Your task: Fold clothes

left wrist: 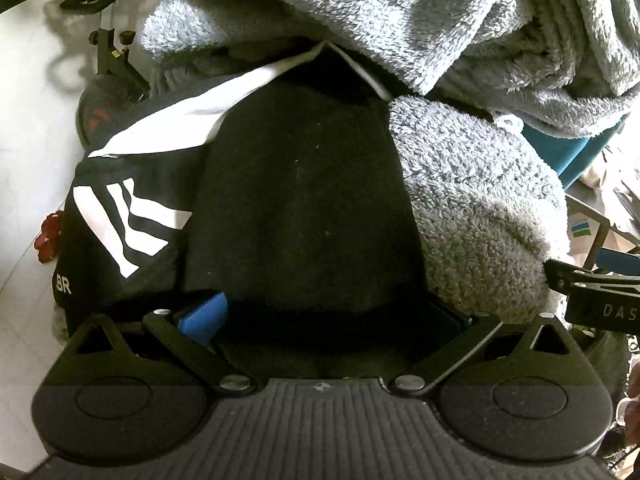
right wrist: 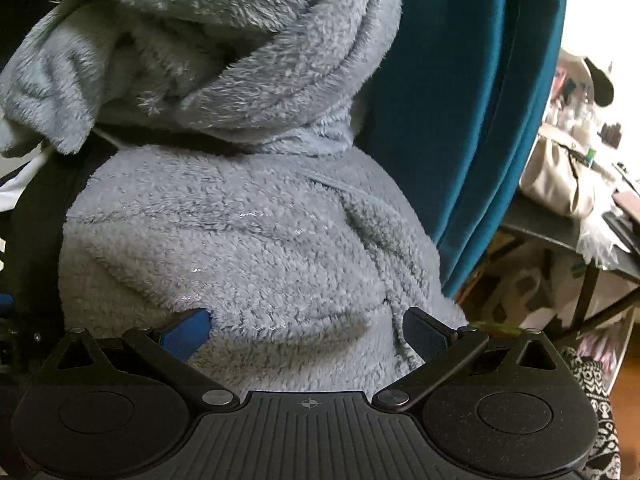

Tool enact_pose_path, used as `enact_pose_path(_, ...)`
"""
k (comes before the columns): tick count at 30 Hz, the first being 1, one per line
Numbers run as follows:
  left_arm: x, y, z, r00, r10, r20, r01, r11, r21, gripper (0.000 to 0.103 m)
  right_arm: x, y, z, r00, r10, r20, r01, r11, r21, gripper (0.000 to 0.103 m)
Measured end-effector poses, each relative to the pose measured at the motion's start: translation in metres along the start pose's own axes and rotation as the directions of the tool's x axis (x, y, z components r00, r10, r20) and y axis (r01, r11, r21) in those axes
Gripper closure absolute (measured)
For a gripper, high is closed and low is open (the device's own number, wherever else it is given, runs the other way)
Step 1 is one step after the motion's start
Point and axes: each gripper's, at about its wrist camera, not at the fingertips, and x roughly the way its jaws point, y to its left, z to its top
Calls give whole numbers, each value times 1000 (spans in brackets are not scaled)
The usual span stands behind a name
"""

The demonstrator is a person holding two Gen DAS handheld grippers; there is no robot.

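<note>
Heaped on a teal chair (right wrist: 472,92): a grey fleece garment (right wrist: 256,232) and, just left of it and touching, a black garment (left wrist: 304,216) with white stripes. Neither lying flat nor squared; both bunched and overlapping, the fleece draped partly over the black cloth's far edge.

Left tool (left wrist: 324,320) straight in front of the black garment, fingers spread wide with the dark cloth bulging between them, one blue pad (left wrist: 204,318) showing at the cloth's left side; not clamped, as far as visible. Right tool (right wrist: 308,332) straight in front of the fleece, likewise spread, pile swelling into the gap, pads at either flank without a pinch.

Judged from this: each garment directly ahead of its own tool, so the black one nearer the left, the fleece nearer the right. Long axis of either garment not readable in the crumple. Fits equally a pile awaiting sorting or bundles just set down.
</note>
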Motion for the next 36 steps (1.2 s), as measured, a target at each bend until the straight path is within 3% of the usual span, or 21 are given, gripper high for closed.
enact_pose_path(7,1,1,3,1000,-6,-7,6,1000,4,0,8,-8,1,999,37,-33,-35,998,48,1)
enact_pose_path(16,-2,3,-4,999,-12,53,12,1000,-3,0,12,-12,2,996,66,-66,-60,994,86,1)
enact_pose_path(22,-16,2,-9,995,-71,68,69,997,34,1,6,-34,7,983,141,-121,-121,980,157,1)
enact_pose_path(25,-32,2,-15,990,-98,102,93,995,47,1,-9,-53,-1,986,125,-110,-105,979,175,1)
enact_pose_path(36,-80,-28,-33,983,-34,181,23,998,64,1,-64,-123,-33,996,61,-71,-42,970,239,1)
